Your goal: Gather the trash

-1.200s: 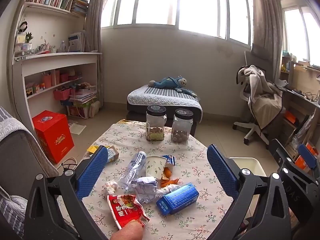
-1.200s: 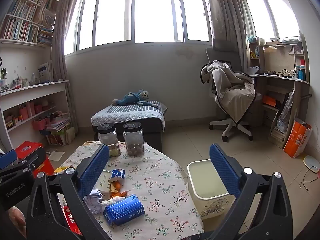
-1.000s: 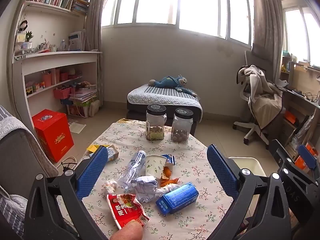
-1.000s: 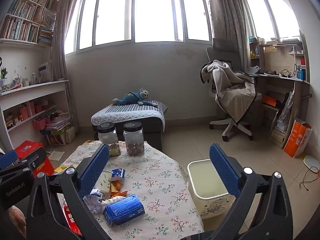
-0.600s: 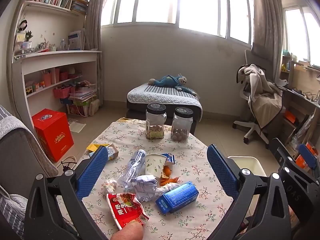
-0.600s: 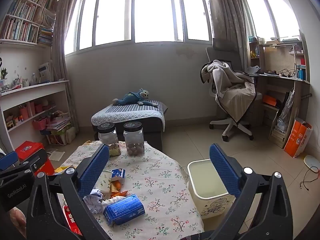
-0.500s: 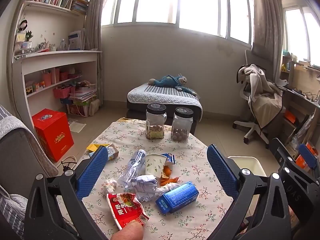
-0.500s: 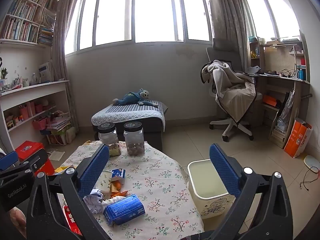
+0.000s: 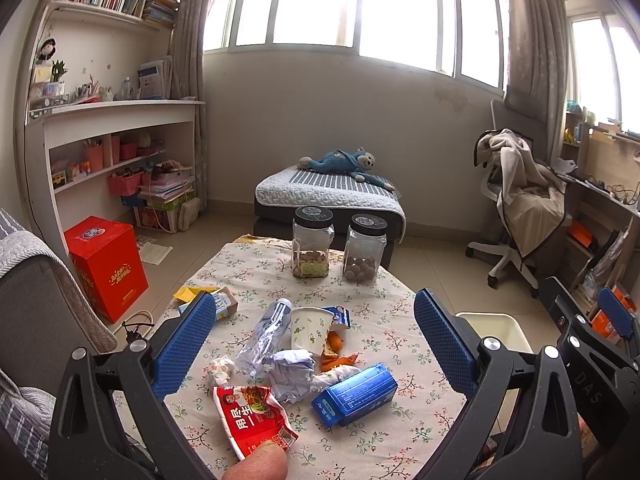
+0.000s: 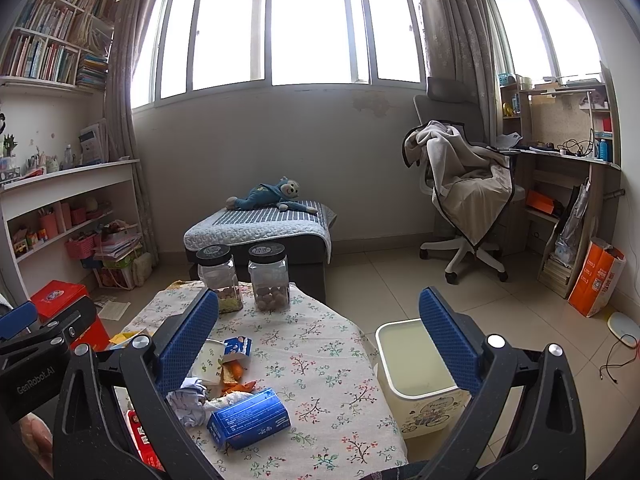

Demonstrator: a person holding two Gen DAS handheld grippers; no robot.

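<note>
Trash lies on the floral table (image 9: 256, 272): a blue box (image 9: 355, 394), a red snack wrapper (image 9: 252, 414), crumpled paper (image 9: 291, 372), a paper cup (image 9: 310, 327), a crushed plastic bottle (image 9: 266, 332) and orange peel (image 9: 338, 354). My left gripper (image 9: 316, 346) is open and empty above the pile. My right gripper (image 10: 318, 342) is open and empty, above the table's right side; the blue box (image 10: 250, 416) lies below it to the left. A cream trash bin (image 10: 416, 372) stands on the floor to the right of the table.
Two black-lidded jars (image 9: 312, 246) (image 9: 365, 252) stand at the table's far edge. A small carton (image 9: 224, 306) lies at the left edge. A red box (image 9: 106, 264), a low bed (image 9: 328, 196) and an office chair (image 10: 464, 208) stand around.
</note>
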